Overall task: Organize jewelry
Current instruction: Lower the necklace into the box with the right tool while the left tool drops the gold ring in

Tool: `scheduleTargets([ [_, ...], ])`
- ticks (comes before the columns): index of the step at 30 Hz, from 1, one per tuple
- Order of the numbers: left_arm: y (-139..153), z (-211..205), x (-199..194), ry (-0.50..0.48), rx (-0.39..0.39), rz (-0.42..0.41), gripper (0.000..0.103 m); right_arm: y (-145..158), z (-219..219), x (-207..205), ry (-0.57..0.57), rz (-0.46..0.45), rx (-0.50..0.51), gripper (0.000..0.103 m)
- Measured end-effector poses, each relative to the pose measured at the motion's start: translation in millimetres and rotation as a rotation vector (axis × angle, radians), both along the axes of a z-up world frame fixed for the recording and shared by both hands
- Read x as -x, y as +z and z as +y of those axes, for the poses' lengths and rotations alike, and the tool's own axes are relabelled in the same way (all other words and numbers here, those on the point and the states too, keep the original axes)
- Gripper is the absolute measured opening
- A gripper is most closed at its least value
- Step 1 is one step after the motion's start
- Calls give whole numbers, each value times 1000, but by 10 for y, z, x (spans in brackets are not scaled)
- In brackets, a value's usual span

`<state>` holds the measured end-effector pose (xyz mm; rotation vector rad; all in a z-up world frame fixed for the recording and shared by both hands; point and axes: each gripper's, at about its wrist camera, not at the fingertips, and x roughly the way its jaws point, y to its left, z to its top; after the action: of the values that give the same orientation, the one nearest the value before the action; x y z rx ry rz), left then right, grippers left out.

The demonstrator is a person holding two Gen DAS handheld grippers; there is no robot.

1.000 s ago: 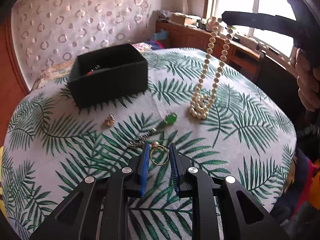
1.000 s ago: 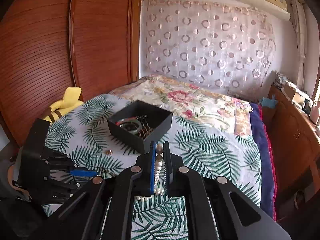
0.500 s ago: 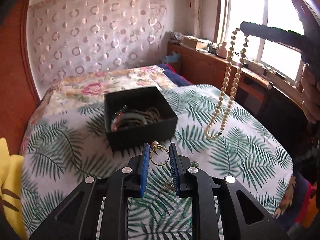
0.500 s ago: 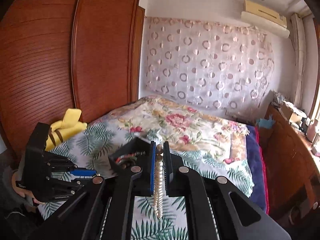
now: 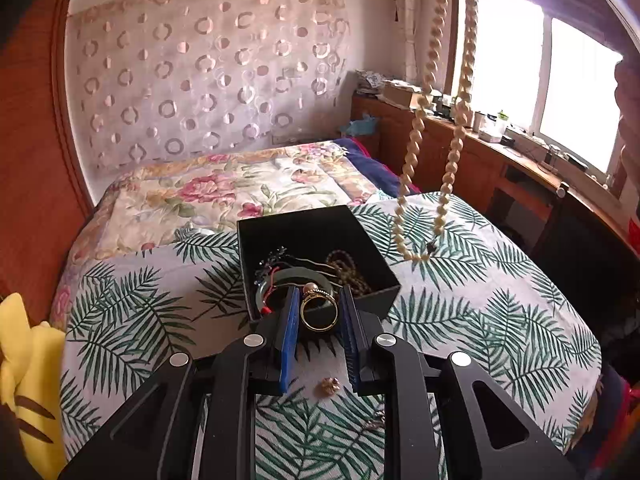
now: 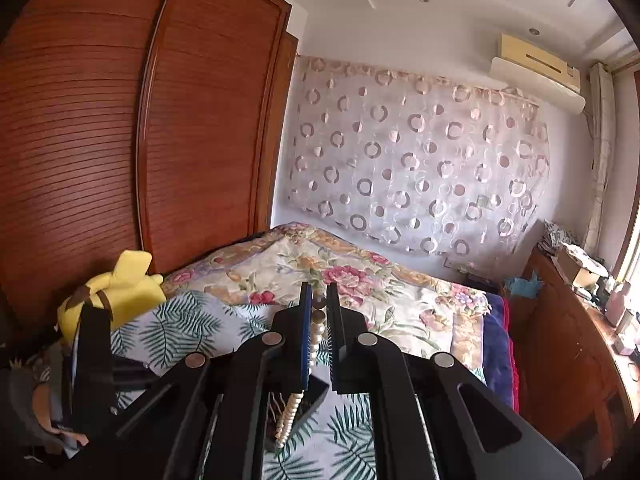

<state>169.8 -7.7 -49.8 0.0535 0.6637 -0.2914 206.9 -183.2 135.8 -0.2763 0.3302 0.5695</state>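
Meanwhile, left gripper (image 5: pixel 319 312) jaws clamp a gold ring (image 5: pixel 318 310) above the black box (image 5: pixel 316 236); right gripper (image 6: pixel 319 320) jaws pinch the pearl necklace (image 6: pixel 317 328).

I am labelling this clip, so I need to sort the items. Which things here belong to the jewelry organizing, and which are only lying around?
Part of the job:
- gold ring, held in the left gripper
- pearl necklace, hanging from the right gripper
- black box with jewelry inside
- small gold piece on the tablecloth

Just lying about:
- yellow plush toy
- floral bedspread
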Motion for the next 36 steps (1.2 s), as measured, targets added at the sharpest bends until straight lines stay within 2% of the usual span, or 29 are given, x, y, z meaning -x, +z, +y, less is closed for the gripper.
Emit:
scheduleTargets([
  [5, -48, 16, -137, 10, -1, 13, 19, -63, 147, -162, 4, 28, 12, 8],
  [23, -249, 35, -527, 42, -20, 66, 19, -1163, 403, -606, 10, 315, 56, 9],
  [29, -288, 19, -632, 42, -30, 81, 19, -1360, 409, -610, 7, 367, 46, 9],
  [32, -294, 1, -672, 42, -30, 85, 19, -1359, 373, -588, 16, 364, 44, 17],
  [33, -293, -6, -686, 42, -33, 85, 19, -1350, 356, -581, 18, 368, 34, 25],
  [36, -295, -12, -703, 42, -32, 86, 19, -1326, 320, -536, 26, 365, 24, 27],
])
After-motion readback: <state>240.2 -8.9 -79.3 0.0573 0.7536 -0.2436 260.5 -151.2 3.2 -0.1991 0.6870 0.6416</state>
